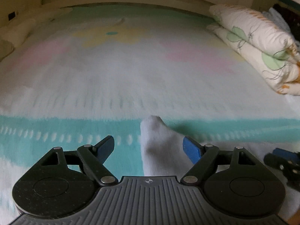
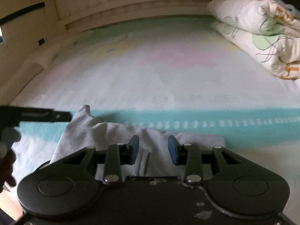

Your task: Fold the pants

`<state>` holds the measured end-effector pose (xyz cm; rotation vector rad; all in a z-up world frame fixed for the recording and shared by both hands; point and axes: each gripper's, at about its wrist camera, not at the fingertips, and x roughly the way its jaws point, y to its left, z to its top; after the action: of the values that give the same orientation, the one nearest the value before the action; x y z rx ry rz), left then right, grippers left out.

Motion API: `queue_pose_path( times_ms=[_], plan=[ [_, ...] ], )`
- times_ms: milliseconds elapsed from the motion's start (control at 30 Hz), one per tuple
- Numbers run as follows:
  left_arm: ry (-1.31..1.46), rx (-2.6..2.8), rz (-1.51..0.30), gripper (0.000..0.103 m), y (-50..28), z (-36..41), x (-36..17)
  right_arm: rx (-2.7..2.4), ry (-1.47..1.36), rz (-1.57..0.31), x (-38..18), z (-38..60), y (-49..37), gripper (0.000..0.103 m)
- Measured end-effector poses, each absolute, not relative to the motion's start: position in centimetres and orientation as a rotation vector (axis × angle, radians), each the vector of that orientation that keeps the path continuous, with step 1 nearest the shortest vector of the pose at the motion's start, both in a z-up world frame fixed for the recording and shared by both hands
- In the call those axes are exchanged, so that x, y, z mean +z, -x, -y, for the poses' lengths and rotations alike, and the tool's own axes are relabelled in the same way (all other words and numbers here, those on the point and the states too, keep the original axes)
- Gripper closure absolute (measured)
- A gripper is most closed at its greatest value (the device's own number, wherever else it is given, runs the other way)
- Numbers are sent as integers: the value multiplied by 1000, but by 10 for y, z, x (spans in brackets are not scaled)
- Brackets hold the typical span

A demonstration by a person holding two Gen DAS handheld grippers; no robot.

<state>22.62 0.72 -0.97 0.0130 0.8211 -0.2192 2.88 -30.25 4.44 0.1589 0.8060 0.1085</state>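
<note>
A: Where do the pants (image 2: 116, 136) lie from each hand?

B: They're a pale grey heap on the bed (image 2: 168, 78), near its front edge, over the teal stripe. In the right wrist view the cloth runs crosswise, left to right, and passes directly under and ahead of the right gripper (image 2: 153, 147). So the right hand is right over it; a raised corner pokes up toward the left.

A: And the left?

B: That same raised corner stands between the fingers of the left gripper (image 1: 149, 147), a bit nearer the right-hand finger (image 1: 190, 149). The rest of the cloth trails off toward the right.

A: Are either of them gripping?

B: The left is spread wide, pads clear of the cloth. The right is partly open with fabric showing in the gap; I think nothing is pinched, though blur makes that less than certain.

A: Next grab?

B: Probably that raised corner, with the left.
</note>
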Motion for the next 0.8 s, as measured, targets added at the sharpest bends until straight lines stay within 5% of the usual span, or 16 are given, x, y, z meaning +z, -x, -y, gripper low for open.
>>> queue_pose_path(
  times_ms=[333,500,800],
  plan=[
    [14,-139,-877,22,-260,-22,-45,132,-126,-830,34,282,-48,68],
    [2,-139,-880,19,-265,-29,-51,60,-175,-860,20,299,-53,99],
    [-43,-145,-873,16,-264,-31,-51,36,-222,-870,15,315,-48,103]
  ],
)
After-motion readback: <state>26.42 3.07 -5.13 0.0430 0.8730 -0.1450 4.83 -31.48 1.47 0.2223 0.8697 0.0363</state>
